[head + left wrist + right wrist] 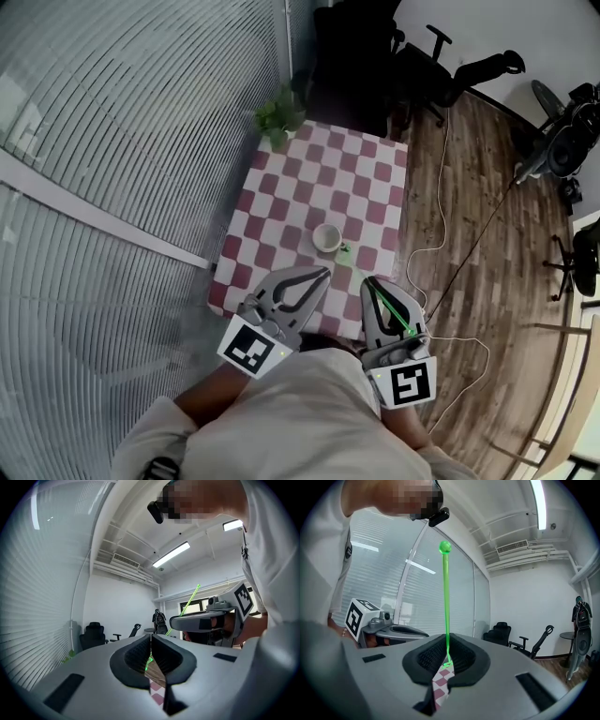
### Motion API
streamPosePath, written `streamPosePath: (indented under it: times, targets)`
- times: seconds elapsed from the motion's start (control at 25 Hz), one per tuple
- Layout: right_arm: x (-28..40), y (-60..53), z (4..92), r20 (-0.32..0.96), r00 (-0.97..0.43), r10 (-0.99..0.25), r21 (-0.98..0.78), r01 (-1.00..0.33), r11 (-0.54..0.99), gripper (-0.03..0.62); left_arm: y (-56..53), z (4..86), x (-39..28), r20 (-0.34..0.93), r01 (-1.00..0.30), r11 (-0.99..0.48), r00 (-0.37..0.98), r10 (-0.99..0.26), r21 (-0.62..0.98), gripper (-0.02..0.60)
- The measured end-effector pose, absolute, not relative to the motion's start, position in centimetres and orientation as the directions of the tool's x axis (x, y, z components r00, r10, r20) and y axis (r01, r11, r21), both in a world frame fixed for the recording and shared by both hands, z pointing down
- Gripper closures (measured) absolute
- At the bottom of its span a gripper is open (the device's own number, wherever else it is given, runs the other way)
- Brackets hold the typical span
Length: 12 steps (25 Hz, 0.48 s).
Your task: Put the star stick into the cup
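My right hand-held gripper (446, 645) is closed almost completely, and its dark ribbed pads pinch the star stick (446, 597) between them. The stick is a thin, bright green, translucent rod. In the right gripper view it rises straight up from the pads and ends in a small round ball (445, 547). Its other end pokes out past the jaw tips as a small flat green shape, seen against the checks below.

From the head view the stick lies slanted along the top of this gripper. The ball end points back toward me and the forward end reaches out toward the cup (326, 237). That forward end sits just beside the cup, outside its rim, and I cannot tell whether they touch.

The cup is small, pale and upright, standing near the front edge of the red-and-white checked tabletop (281, 187).

My left hand-held gripper (151, 641) has its jaws pressed together with nothing between them. It hangs over the near edge of the tabletop, just beside the right one.
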State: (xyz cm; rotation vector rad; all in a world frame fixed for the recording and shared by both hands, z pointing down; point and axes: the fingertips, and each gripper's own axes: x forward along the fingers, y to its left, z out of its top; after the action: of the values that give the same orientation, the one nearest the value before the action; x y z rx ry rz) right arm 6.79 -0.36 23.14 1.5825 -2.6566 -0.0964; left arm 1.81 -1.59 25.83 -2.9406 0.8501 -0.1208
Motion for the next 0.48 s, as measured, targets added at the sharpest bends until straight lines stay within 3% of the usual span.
streamPosePath:
  times: [0.48]
  targets:
    - [9.4,-4.9,23.3,0.016,-0.497,-0.867,0.042,-0.866,0.498,0.554,-6.0,26.3,4.7,0.057,-0.555,-0.826,0.826,-0.561,-0.096,0.549]
